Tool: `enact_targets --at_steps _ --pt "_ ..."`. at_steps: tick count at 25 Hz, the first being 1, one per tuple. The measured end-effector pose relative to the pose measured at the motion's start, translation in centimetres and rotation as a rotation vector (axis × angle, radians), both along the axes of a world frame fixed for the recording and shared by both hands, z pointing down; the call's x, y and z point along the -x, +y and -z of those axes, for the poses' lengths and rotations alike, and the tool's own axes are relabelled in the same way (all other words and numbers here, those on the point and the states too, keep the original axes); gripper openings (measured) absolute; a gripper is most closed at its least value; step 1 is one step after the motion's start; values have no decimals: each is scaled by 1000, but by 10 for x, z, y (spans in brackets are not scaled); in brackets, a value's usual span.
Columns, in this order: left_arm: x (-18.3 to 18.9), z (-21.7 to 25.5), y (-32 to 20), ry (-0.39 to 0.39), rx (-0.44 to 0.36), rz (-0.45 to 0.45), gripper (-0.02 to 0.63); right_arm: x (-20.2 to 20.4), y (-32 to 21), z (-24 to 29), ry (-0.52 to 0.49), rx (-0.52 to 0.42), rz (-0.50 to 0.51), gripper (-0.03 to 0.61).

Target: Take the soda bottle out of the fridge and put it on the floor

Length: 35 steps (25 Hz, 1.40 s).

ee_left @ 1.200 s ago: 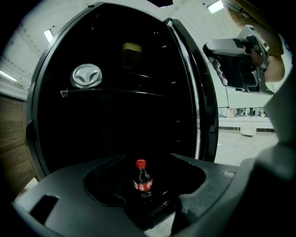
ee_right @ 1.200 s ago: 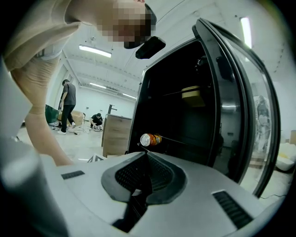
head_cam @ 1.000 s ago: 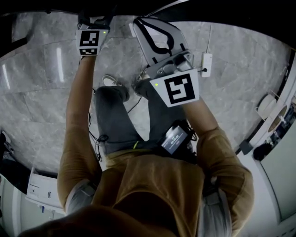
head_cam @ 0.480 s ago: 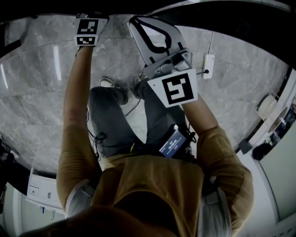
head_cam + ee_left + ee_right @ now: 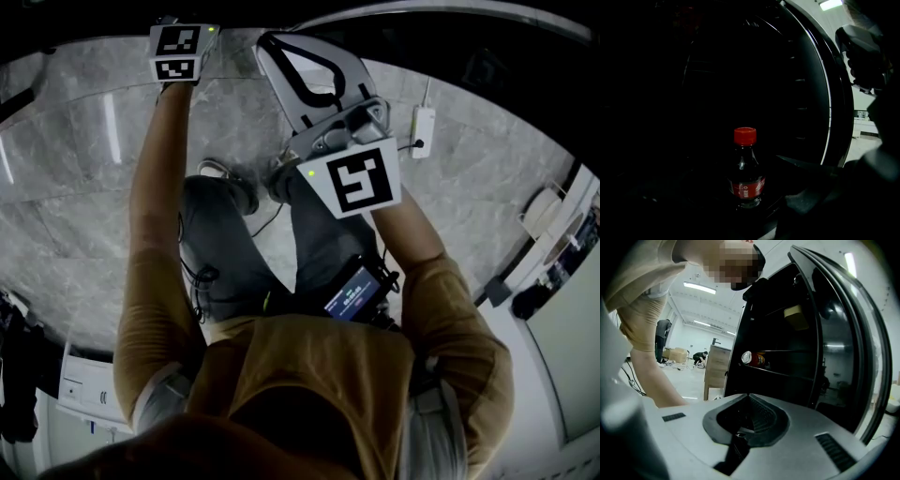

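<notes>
Left tongs (image 5: 180,45): jaws have just been opening and now stand wide apart, nothing clamped between them. Soda bottle (image 5: 746,176) stands upright just ahead of the tips inside the dark fridge (image 5: 787,333), near its shelf's front edge, red cap up, no pad touching it. Right tongs (image 5: 748,397): jaws together at the tips, empty, above the marble floor (image 5: 75,187). Can (image 5: 753,358) lies on a fridge shelf.

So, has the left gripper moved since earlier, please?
Yes: the left gripper moved up-frame against the fixed white floor box; its jaws have just been opening, with nothing between them.
</notes>
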<state>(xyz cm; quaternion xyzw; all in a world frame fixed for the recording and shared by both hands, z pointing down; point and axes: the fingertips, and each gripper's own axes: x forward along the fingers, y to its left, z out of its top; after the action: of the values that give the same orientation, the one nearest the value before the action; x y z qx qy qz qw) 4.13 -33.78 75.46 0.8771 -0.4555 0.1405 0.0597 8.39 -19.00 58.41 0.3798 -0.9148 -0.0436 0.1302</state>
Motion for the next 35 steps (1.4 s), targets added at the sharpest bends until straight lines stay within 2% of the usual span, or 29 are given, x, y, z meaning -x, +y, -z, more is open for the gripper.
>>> enact_targets --at_steps 7,13,23,26,29,32,35 --pt "6 -11 -9 2 41 17 296 11 0 -4 9 8 13 2" --pt "17 0 1 22 0 26 291 24 -2 -4 25 -8 41 2" --pt "43 5 32 86 -20 27 291 42 -4 -22 39 35 89 2" --pt "39 21 46 92 -42 -11 291 41 -3 -17 36 23 98 2" --pt "34 23 70 44 -57 -96 291 41 -3 -14 28 -1 101 2" --pt "34 11 95 31 -44 -149 291 42 -3 -18 23 -8 98 2" --pt "38 -12 112 15 -23 -147 291 47 -3 -24 17 -4 100 2"
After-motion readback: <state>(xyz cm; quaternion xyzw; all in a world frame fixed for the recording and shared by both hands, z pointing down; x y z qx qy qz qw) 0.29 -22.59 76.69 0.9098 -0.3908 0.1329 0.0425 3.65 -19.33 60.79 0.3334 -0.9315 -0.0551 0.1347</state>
